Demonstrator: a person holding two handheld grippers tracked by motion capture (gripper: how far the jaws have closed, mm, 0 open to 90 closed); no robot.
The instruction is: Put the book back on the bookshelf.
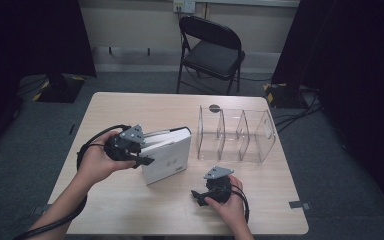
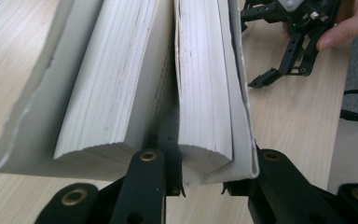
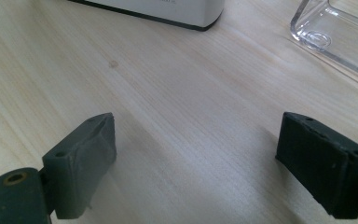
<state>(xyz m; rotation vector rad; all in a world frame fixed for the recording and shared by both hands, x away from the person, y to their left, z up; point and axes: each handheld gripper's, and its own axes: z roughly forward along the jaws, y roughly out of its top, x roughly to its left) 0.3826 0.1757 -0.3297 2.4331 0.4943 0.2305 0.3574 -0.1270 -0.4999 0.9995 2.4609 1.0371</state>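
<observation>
Two hand-held grippers are over the bench (image 1: 130, 210), and the left hand-held gripper (image 1: 139, 150) has the action: its jaws are clamped on a section of a white book (image 1: 166, 154). In the left gripper view one jaw is wedged into the gap between the pages and the other presses on the outside of the cover, so a thick slab of pages plus the cover is pinched between them. The pads themselves are buried under paper, and the far end of the book (image 2: 121, 79) runs off the top of that picture. From above, the left hand and the grey plate hide the gripped edge.

The book rests on the bench straight ahead of the left hand-held gripper, its long axis running away from the jaws toward a clear plastic organizer (image 1: 236, 135) beyond it.

The right hand-held gripper (image 1: 199, 196) sits near the book's closer corner, apart from it. Its own view shows what the high view cannot: both jaws spread wide with bare wood between them, holding nothing. Ahead of those jaws lie the book's bottom edge (image 3: 168, 11) and a corner of the organizer (image 3: 335, 37), both cut off by the frame. In the left gripper view that right hand-held gripper (image 2: 279, 74) shows off past the cover, fingers (image 2: 349, 28) wrapped around it.
</observation>
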